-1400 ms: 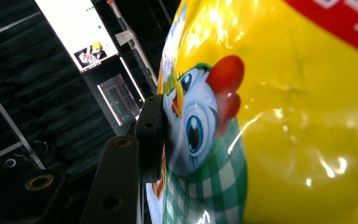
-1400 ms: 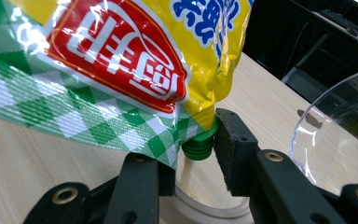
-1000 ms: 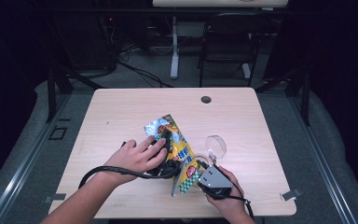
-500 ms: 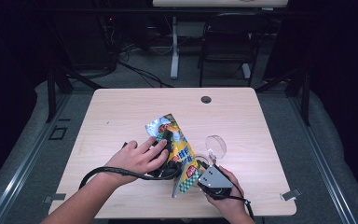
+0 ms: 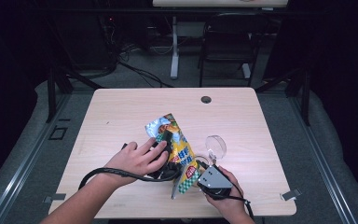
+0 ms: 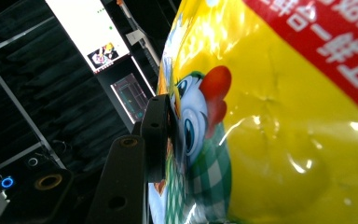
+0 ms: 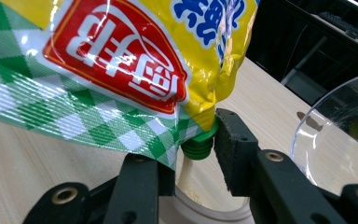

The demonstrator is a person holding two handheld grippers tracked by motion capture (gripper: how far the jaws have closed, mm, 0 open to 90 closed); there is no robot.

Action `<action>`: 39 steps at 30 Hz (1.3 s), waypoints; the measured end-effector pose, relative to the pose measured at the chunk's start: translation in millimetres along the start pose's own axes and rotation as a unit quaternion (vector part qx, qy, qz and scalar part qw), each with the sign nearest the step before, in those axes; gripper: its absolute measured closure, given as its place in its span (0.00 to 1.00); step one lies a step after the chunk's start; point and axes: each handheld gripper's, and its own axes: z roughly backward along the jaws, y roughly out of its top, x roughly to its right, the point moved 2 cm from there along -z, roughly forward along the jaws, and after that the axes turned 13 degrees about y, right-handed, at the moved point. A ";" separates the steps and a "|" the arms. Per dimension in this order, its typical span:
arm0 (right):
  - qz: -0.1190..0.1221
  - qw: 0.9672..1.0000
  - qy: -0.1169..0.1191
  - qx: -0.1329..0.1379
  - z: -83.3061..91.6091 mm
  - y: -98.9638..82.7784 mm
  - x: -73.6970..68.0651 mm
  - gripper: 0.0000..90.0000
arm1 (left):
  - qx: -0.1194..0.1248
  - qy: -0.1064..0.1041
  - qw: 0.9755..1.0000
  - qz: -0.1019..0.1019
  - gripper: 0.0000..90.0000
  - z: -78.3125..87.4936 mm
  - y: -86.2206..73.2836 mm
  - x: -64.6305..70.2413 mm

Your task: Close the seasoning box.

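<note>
A light wooden table (image 5: 121,116) is seen from above, with a small dark round hole (image 5: 206,99) set near its far edge. Grey carpet (image 5: 37,121) is laid round the table, and metal floor rails (image 5: 328,163) are run along both sides. Behind it, a dark chair (image 5: 228,42) is parked beside a white desk leg (image 5: 174,51), with cables (image 5: 135,70) strewn over the floor. In the left gripper view, a lit screen (image 6: 91,35) is hung up in the dark background.
</note>
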 end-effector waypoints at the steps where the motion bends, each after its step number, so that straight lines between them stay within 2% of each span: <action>1: 0.000 1.000 0.000 0.000 0.0 0.0 0.0 0.78 | 0.000 0.000 1.000 0.000 0.74 0.1 0.0 0.1; 16: -0.007 1.000 0.004 0.004 0.0 -0.2 0.6 0.78 | 0.003 0.000 1.000 -0.012 0.75 0.9 0.8 -3.8; 18: -0.007 1.000 0.004 0.004 0.2 -0.1 0.7 0.78 | 0.002 -0.002 1.000 -0.007 0.75 1.2 0.6 -4.1; 19: -0.008 1.000 0.005 0.004 0.3 -0.1 0.8 0.78 | 0.005 0.004 1.000 -0.010 0.75 1.1 0.8 -4.8; 39: -0.009 1.000 0.006 0.003 0.7 0.0 1.3 0.78 | 0.006 0.002 1.000 -0.016 0.80 2.6 2.2 -5.4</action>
